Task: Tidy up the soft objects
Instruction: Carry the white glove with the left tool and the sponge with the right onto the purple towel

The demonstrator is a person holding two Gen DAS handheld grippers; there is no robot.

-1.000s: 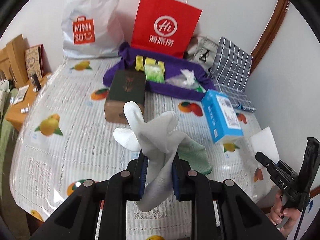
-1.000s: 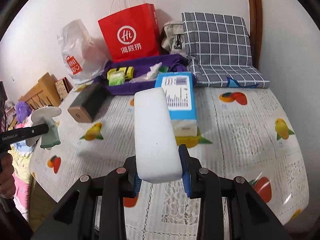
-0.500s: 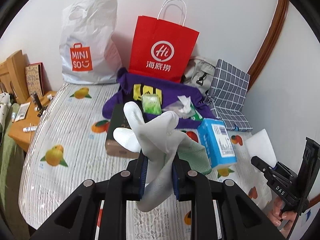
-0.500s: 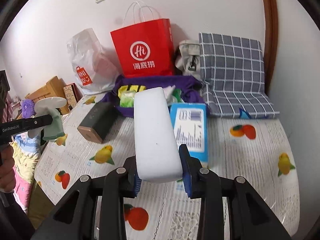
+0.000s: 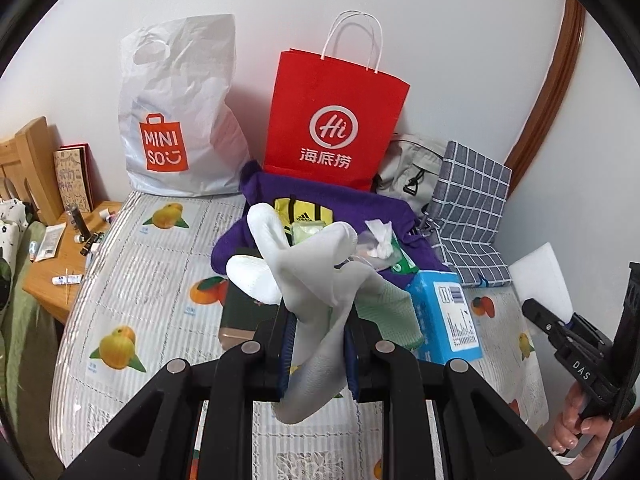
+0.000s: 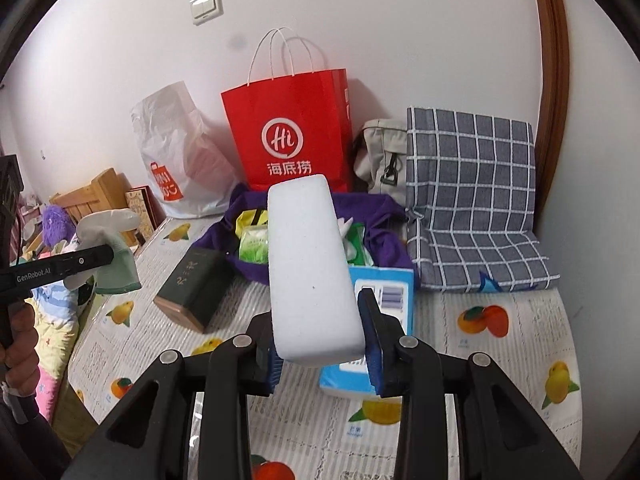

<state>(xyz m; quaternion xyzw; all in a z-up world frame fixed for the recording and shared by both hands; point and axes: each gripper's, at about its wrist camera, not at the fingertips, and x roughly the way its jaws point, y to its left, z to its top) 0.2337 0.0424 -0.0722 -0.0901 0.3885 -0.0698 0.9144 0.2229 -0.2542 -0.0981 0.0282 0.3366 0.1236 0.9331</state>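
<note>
White sponge block (image 6: pixel 312 268): one, oblong, smooth foam with rounded corners, long axis running from lower centre of the right wrist view up and slightly left toward the far wall, near end clamped between the blue pads of the right gripper (image 6: pixel 320 344), held clear above the table (image 6: pixel 500 392). Socks (image 5: pixel 308 280): a bunched pair, soft knit, white toes fanning to upper left and upper centre of the left wrist view, pale green cuff drooping to the right, one end hanging below the jaws; pinched in the left gripper (image 5: pixel 318 340), jaws nearly together on the cloth, at centre frame above the table. Table covering: one, ribbed clear plastic over a fruit print. Dark green box (image 6: pixel 196 284): one, rectangular, lying left of centre in the right wrist view. Blue tissue box (image 5: pixel 444 316): one, carton, right of centre. Purple cloth (image 5: pixel 360 204): one, crumpled, holding small packets, upper centre. Red paper bag (image 5: pixel 336 116): one, upright, white cord handles. White plastic bag (image 5: pixel 180 120): one, upper left. Grey checked cushion (image 6: pixel 468 200): one, folded, upper right.
</note>
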